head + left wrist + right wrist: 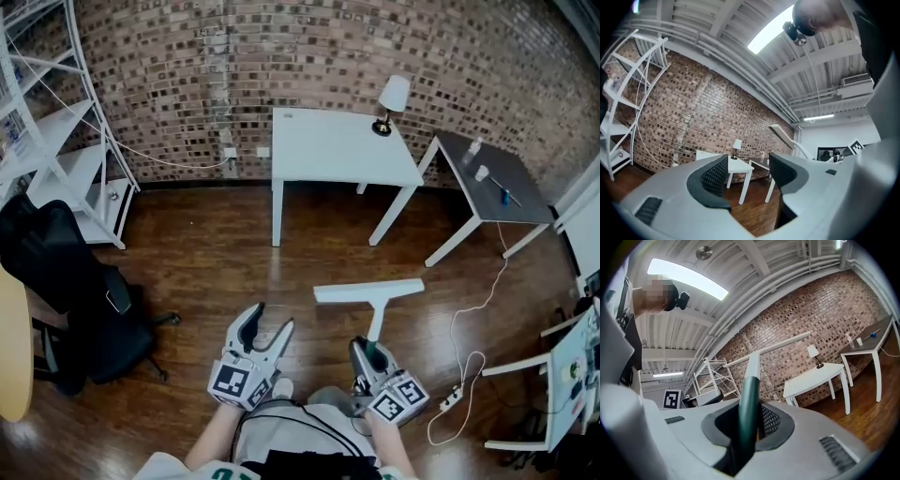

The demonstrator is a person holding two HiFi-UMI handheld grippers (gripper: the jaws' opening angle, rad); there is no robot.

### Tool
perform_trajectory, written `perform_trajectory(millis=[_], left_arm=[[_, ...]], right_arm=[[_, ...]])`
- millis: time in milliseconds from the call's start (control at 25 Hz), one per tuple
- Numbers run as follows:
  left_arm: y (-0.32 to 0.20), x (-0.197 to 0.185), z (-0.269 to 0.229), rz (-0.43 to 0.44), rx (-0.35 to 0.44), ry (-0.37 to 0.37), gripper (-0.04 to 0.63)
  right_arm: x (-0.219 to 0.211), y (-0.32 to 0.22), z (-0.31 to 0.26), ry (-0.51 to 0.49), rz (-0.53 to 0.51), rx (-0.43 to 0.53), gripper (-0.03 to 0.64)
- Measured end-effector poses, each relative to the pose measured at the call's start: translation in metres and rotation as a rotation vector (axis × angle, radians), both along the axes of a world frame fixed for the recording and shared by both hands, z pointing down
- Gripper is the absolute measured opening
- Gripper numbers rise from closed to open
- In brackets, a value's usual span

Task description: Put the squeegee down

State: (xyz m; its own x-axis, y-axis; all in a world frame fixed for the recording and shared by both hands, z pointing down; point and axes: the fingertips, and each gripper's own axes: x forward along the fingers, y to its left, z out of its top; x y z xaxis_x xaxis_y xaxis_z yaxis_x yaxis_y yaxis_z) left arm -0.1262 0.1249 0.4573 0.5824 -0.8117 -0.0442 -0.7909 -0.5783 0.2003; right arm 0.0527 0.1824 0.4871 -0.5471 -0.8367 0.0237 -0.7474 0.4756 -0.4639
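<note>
My right gripper (367,352) is shut on the dark green grip of a squeegee (371,294), whose white stem and long white blade stick out ahead of me over the wood floor. In the right gripper view the green handle of the squeegee (749,404) rises between the jaws, with the blade crossing in front of the brick wall. My left gripper (266,326) is held level beside it, open, with nothing between its fingers. In the left gripper view the squeegee's blade (782,134) shows to the right of the left gripper (748,175).
A white table (339,148) with a small lamp (392,100) stands ahead by the brick wall. A dark-topped table (497,183) with small items is at right. White shelving (58,141) and a black office chair (80,309) are at left. A white power cord (461,361) lies on the floor.
</note>
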Motion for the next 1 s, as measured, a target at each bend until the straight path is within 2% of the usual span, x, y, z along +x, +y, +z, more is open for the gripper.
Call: perform_trajectory(millis=[160,400,600,720,840,1000], left_arm=[[-0.032,0.002,0.011,-0.008,-0.020,-0.024,0.272],[-0.082,0.028,0.029,-0.043,-0.064,-0.044,0.272],[-0.159,0.047,0.035,-0.097,-0.054,-0.078,0.272],[-0.218,0.066,0.017,-0.146,-0.024,-0.119,0.272],[-0.273,0.083,-0.005,-0.204,-0.001,-0.114,0.272],[-0.316,0.117,-0.012,-0.197,-0.001,-0.132,0.272]], right_arm=[[0.019,-0.033,0.014,-0.009,0.033,-0.044,0.078],[0.051,-0.124,0.033,-0.052,0.039,-0.076,0.078],[0.070,-0.225,0.032,-0.029,-0.013,-0.018,0.078],[0.087,-0.286,0.015,-0.004,-0.053,0.027,0.078],[0.110,-0.337,0.001,0.022,-0.077,0.053,0.078],[0.141,-0.379,0.007,0.028,-0.085,0.030,0.078]])
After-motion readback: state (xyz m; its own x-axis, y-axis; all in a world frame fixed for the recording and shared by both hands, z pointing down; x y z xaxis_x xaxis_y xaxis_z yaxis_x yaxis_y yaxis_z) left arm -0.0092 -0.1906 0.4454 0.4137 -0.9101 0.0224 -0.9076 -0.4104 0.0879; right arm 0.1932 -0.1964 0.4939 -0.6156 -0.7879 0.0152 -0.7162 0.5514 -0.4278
